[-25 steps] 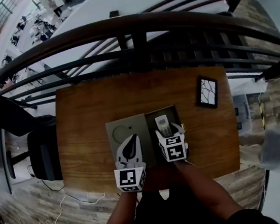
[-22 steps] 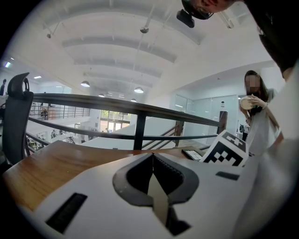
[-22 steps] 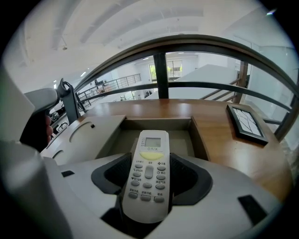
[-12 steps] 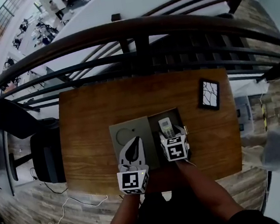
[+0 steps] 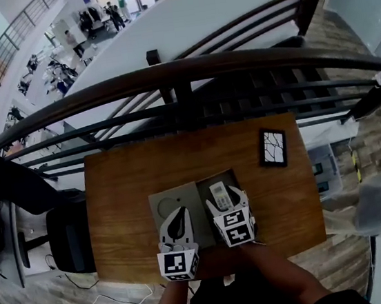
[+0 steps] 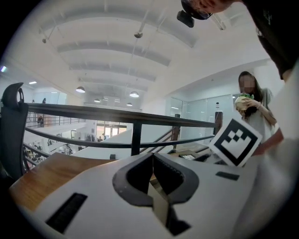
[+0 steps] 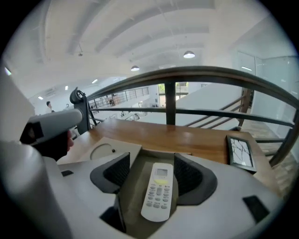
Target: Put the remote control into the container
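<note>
Right tongs (image 7: 150, 161) apart, remote (image 7: 158, 191) in container (image 7: 134, 182)

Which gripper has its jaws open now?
The right gripper: its jaws stand apart either side of the remote control lying in the container. The left gripper has its jaws shut on the container's cardboard edge.

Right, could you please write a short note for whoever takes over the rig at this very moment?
Left gripper: shut on the edge of the lid, which is folded open to the left.
Right gripper: open, jaws either side of the remote control, not gripping it.
Remote control lies flat, buttons up, inside the container on the table.
Done: remote is in. Left: lift the right gripper clear, then probably close the lid.
</note>
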The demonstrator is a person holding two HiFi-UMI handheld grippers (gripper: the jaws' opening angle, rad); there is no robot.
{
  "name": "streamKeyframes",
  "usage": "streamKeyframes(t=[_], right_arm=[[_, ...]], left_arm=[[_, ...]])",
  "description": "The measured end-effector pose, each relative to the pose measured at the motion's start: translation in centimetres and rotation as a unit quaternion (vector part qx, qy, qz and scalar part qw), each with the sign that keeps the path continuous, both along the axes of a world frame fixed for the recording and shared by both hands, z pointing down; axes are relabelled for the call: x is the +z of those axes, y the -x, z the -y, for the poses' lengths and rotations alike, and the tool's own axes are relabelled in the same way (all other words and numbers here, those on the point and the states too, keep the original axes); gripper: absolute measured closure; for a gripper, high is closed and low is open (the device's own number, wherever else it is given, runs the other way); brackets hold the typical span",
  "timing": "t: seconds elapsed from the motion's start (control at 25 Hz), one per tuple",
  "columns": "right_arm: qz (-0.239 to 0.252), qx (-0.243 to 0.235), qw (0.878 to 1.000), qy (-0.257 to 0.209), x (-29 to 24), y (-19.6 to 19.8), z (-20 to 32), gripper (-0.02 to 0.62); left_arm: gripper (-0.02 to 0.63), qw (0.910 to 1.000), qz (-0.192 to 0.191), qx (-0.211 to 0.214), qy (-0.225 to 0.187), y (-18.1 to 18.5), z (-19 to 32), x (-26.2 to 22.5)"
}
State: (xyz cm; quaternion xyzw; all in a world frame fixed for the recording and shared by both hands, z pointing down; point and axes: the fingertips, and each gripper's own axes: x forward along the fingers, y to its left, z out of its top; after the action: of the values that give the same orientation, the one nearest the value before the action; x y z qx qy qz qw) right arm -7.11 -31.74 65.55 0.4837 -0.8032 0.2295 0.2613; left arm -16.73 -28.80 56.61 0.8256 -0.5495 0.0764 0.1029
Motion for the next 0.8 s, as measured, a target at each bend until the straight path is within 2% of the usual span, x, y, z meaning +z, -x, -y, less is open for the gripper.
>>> streamKeyframes(t=[0.28,0.44,0.56,0.72,0.8], right_arm=[[0.035,-0.008,0.995,-0.089,-8.3,-0.2,-1.0,0.325],[0.053,-0.005,0.984,-0.171,-13.1,-1.1,-1.4,0.325],[0.06,-0.002,0.977,-0.204,-15.5,-1.7,-2.2,0.327],[0.07,0.012,0.976,-0.208,-16.8,-3.3,-2.1,0.33],[0.072,0.022,0.972,-0.221,-17.8,-4.2,-2.2,0.366]], left_arm=[[0.598,0.999,0.008,0.027,-0.036,-1.0,-0.2,-4.4],[0.597,0.9958,0.03,0.06,-0.062,-2.9,-0.8,-6.6],[0.598,0.9952,0.006,0.071,-0.068,-3.6,-1.4,-8.5],[0.598,0.9935,-0.026,0.06,-0.093,-3.8,-1.1,-12.6],[0.598,0.9918,-0.031,0.061,-0.108,-4.0,-0.9,-14.3]])
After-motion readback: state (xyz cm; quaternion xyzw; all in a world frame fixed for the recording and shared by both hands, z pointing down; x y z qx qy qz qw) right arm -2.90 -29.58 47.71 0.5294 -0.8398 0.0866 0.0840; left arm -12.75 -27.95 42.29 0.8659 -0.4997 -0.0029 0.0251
